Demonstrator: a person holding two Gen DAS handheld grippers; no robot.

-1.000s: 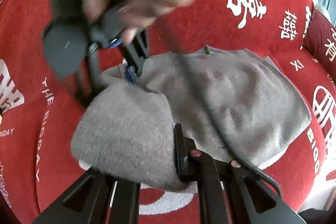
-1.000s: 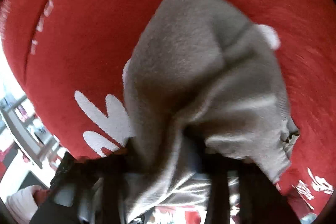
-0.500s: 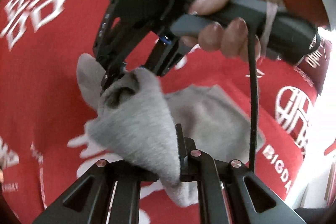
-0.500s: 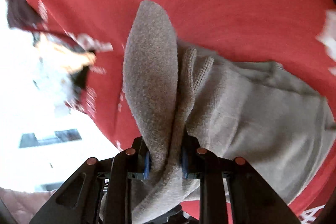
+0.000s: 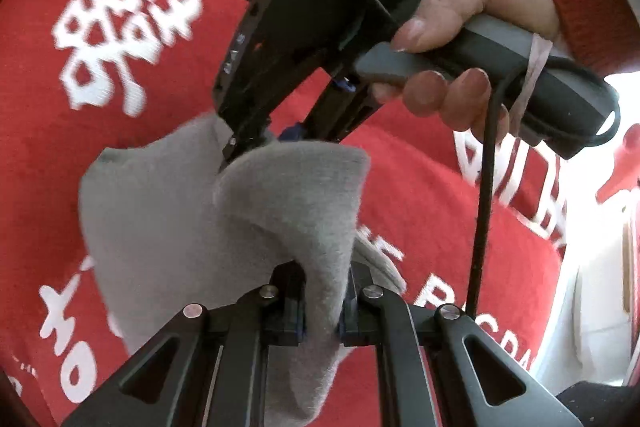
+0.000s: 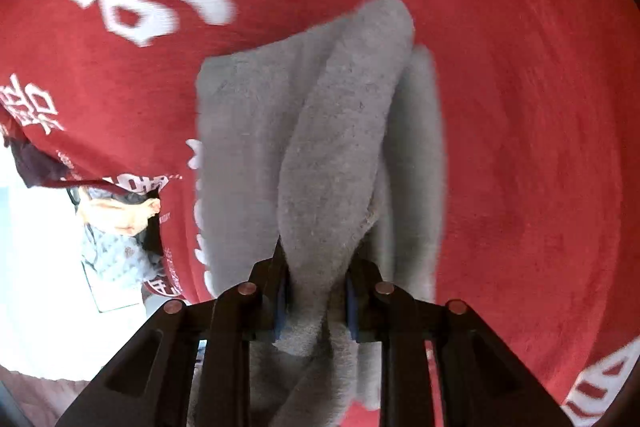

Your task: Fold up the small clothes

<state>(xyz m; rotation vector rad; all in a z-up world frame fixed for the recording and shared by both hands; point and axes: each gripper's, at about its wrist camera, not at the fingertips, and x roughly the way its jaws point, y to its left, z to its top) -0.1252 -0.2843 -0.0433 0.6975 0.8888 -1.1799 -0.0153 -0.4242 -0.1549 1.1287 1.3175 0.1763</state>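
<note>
garment: a small grey knit garment point(image 5: 168, 227) hangs lifted off the red cover point(image 5: 420, 195) with white lettering, bunched into thick folds, its lower part draped toward the cover; whether it touches there i cannot tell.
left gripper: the left gripper point(image 5: 322, 311) is clamped on a thick fold of the grey knit, cloth spilling down between and below its fingers.
right gripper: the right gripper point(image 6: 316, 307) is closed on another bunched ridge of the same garment; in the left wrist view its tip point(image 5: 256, 147) bites the top edge beside the raised fold, with the person's right hand point(image 5: 480, 39) squeezing the handle.
step in hand: by my reading, carrying a held edge across to make a fold, both pinch points close together.
how to do it well: spread the two grips apart along the edge so the cloth pulls taut and flat before it goes down; keep both at like height so the fold line lies straight.
lowering: bring the hanging part onto the cover first, then lay the held edge over it, lining up edges before letting go.
risk: the knit is thick and soft, so a bunched grip may leave a lump or a twisted layer; the black cable point(image 5: 484, 187) hanging by the cloth could snag.
release: let go only once the layers rest flat.
</note>
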